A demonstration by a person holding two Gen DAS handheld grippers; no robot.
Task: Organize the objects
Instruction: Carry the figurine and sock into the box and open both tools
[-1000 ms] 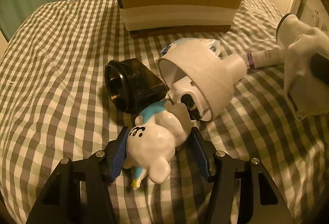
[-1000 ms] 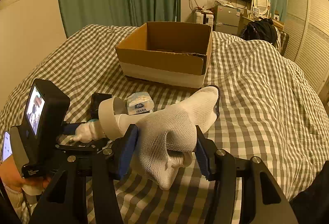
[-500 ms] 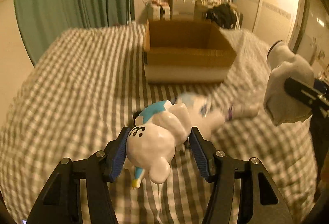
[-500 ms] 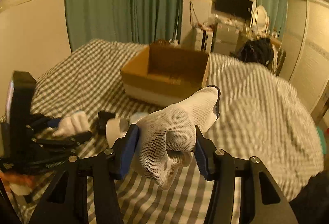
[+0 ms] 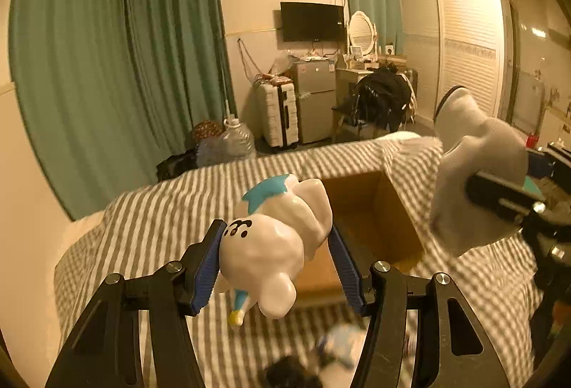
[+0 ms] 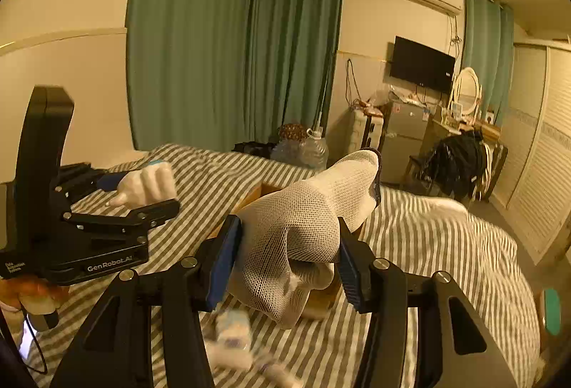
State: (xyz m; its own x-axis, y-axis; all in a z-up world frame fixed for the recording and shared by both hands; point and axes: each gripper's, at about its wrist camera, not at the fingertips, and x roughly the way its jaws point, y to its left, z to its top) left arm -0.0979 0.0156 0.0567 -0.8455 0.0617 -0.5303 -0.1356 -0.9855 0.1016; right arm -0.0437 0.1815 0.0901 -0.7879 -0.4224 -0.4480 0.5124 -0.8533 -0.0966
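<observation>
While both grippers are up in the air over the bed [image 5: 150, 220], each one is clamped on something. Left gripper [image 5: 276, 254] has its blue pads [image 5: 207, 263] pressed on either side of a glossy white figurine [image 5: 274, 238] with a teal patch and black markings; the figurine sits tilted, well above the bed, on the near-left side of the cardboard box [image 5: 371, 213]. Right wrist view shows the same figurine [image 6: 148, 183] far left of the box, gripped by the left gripper [image 6: 142, 195].

Right gripper [image 6: 285, 256] is closed around a white mesh sock [image 6: 303, 227], bunched between the pads, toe end drooping below the fingers, cuff pointing up and away. Sock hangs in front of the box [image 6: 266, 192], which is mostly hidden behind it in that view. From the left wrist the sock [image 5: 474, 181] is right of the box, above the bed, with the right gripper [image 5: 506, 199] seen side-on.

Box is open-topped, sitting on the striped-looking checked bedding. Blurry small items lie on the bed on the near side of the box: a pale packet [image 6: 232, 327] and a white tube [image 6: 274, 370]; too smeared to say more. Green curtains [image 6: 228, 42] hang beyond the box, and a wall TV [image 5: 312, 21] beyond it too.
</observation>
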